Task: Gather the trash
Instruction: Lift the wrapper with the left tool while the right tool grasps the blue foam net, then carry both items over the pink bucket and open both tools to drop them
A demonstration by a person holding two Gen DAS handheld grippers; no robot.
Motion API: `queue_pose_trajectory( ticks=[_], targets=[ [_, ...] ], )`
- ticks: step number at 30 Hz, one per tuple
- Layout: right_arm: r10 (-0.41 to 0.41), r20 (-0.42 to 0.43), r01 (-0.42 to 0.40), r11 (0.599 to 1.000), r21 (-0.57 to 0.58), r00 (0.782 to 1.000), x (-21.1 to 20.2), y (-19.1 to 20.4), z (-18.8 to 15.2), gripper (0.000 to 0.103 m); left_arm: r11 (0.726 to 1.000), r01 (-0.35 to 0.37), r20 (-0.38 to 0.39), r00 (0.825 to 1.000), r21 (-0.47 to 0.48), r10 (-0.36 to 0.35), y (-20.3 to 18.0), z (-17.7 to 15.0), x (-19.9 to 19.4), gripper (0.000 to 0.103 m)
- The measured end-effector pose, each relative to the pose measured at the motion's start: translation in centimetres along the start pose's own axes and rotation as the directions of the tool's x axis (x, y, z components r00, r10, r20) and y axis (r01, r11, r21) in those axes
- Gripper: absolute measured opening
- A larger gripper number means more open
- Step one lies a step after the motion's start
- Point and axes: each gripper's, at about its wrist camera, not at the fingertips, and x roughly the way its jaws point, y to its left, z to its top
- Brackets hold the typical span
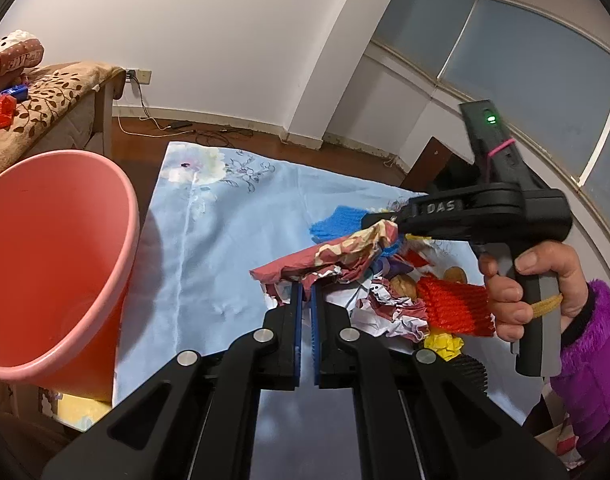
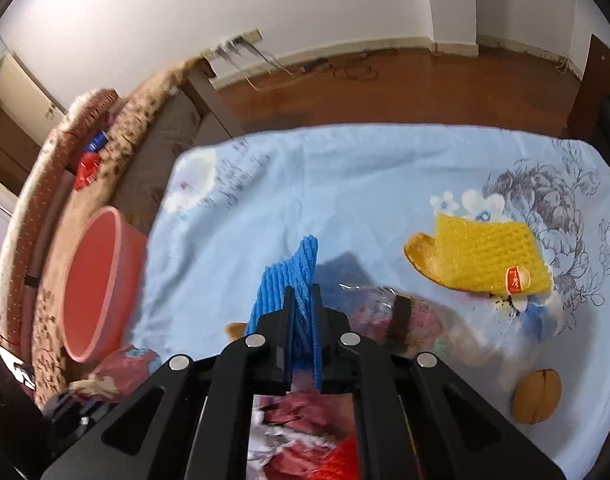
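Crumpled red-patterned paper (image 1: 337, 258) is pinched by the nearly closed left gripper (image 1: 307, 292) above the blue floral cloth (image 1: 225, 240), while blue foam netting (image 2: 295, 280) is clamped in the right gripper (image 2: 303, 296), the pink bin (image 1: 57, 256) standing alongside.

Left gripper (image 1: 307, 292) fingers nearly closed; right gripper (image 2: 303, 300) fingers clamped, a hand (image 1: 537, 292) gripping its handle

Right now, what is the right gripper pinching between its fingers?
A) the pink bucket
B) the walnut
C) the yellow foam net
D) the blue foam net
D: in the right wrist view the right gripper has its fingers shut on the blue foam net, while the yellow foam net, the walnut and the pink bucket sit apart from it.
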Motion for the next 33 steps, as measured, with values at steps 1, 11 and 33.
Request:
queue_pose_trajectory(
  ticks=[1, 11, 33],
  targets=[
    [0.006, 0.015, -0.006, 1.0, -0.005, 1.0, -0.5, 0.2, 0.0, 0.006, 1.0, -0.001, 0.006, 1.0, -0.002, 0.001, 0.0, 0.0, -0.2, 0.003],
    [0.133, 0.164, -0.122, 0.99, -0.073, 0.977, -5.1, 5.1, -0.5, 0.006, 0.997, -0.05, 0.088, 0.995, -0.052, 0.054, 1.2, 0.9, -3.3, 0.003],
    [0.253, 0.202, -0.174, 0.924, -0.34, 0.946, 0.0, 21.1, -4.7, 0.006, 0.887, -0.408, 0.1, 0.894, -0.216, 0.436, 10.2, 0.0, -9.6, 0.003]
  ],
)
